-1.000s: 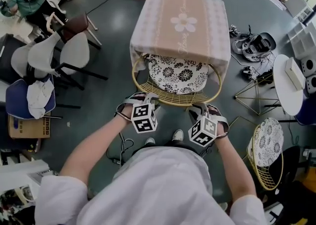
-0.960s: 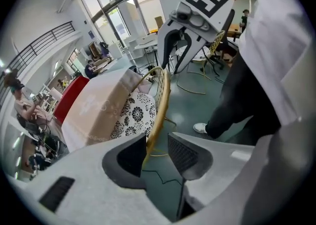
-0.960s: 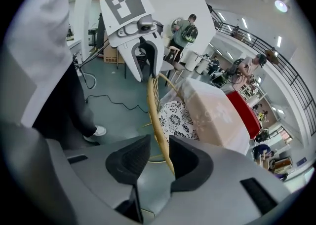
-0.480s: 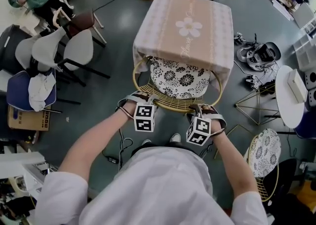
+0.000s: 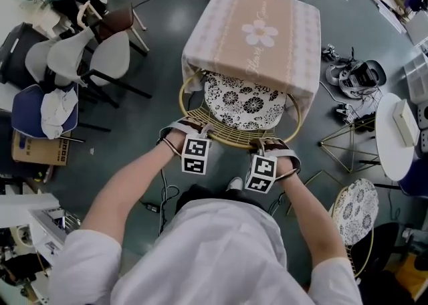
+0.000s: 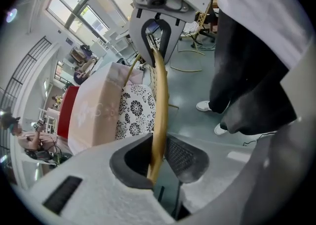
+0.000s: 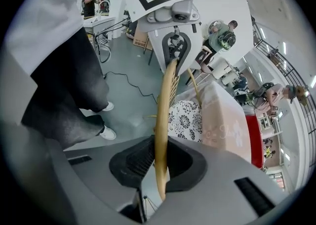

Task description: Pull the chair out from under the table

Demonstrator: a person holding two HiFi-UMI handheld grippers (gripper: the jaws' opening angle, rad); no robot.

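We have the left gripper (image 6: 158,156) and right gripper (image 7: 159,162) jaws just closed in, each pinching the near rim (image 5: 231,142) of the gold wire round chair with black-and-white floral cushion (image 5: 244,103). The chair sits half tucked under the square table in pink flower-print cloth (image 5: 257,29).

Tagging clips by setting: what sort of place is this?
Probably a lab or workshop space: office chairs pushed aside, cables and loose equipment on the bare grey floor, around a cloth-covered table.
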